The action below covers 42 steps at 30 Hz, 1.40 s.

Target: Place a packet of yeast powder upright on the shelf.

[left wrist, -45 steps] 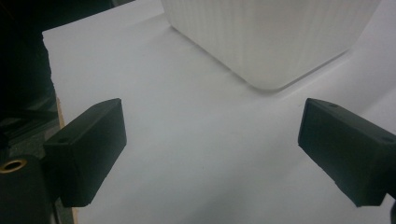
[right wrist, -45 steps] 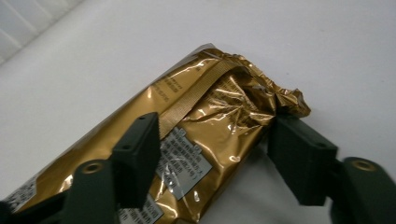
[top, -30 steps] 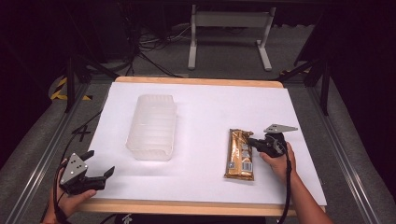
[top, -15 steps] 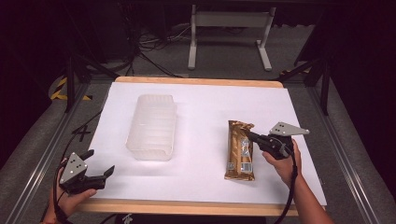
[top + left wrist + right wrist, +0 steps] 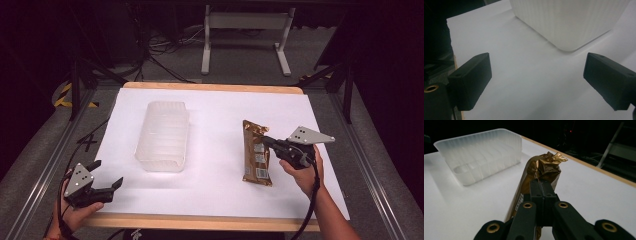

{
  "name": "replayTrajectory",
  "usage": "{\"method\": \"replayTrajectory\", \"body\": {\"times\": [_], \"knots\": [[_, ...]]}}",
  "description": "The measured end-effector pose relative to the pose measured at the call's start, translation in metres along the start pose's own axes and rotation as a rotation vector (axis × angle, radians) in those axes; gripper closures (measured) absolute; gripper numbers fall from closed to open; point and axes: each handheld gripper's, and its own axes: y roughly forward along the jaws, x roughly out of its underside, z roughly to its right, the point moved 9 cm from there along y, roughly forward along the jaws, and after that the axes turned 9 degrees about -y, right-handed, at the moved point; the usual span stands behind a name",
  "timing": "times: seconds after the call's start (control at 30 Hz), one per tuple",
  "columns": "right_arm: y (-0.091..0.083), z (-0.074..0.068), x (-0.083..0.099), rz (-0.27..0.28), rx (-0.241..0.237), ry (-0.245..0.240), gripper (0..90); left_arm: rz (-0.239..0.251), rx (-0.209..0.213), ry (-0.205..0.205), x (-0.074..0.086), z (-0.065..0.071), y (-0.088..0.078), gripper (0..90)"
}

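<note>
Right claw (image 5: 270,142) clamps the one gold packet (image 5: 256,159); left claw (image 5: 106,174) gapes beside one clear tray (image 5: 162,136).

I see a clear ribbed tray (image 5: 162,135) on the white table (image 5: 215,105); beyond the table, a metal stand (image 5: 245,30).

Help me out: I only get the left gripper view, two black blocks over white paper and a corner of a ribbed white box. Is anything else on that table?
Observer: Yes. In the high view, a gold snack packet sits to the right of your box.
Operator: Is anybody touching it?
Observer: The right tool is shut on the packet's edge.
Operator: And is my box full?
Observer: No. The right gripper view looks into the box, and it is empty.
</note>
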Motion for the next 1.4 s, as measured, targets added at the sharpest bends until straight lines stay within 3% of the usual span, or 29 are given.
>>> {"method": "replayTrajectory", "body": {"times": [0.47,0.63,1.0,1.4], "knots": [[0.014,-0.008,-0.048,0.068,-0.031,-0.078,90.0,-0.001,0.001,0.0,0.0,0.0,0.0,9.0],[0.03,-0.024,-0.069,0.114,-0.116,-0.111,90.0,0.002,0.011,-0.001,0.0,0.001,0.0,9.0],[0.058,-0.051,-0.102,0.176,-0.203,-0.161,90.0,-0.016,0.025,0.005,0.002,0.002,0.004,9.0],[0.101,-0.087,-0.135,0.229,-0.318,-0.209,90.0,-0.009,0.039,-0.011,0.002,0.003,0.003,8.9]]}}
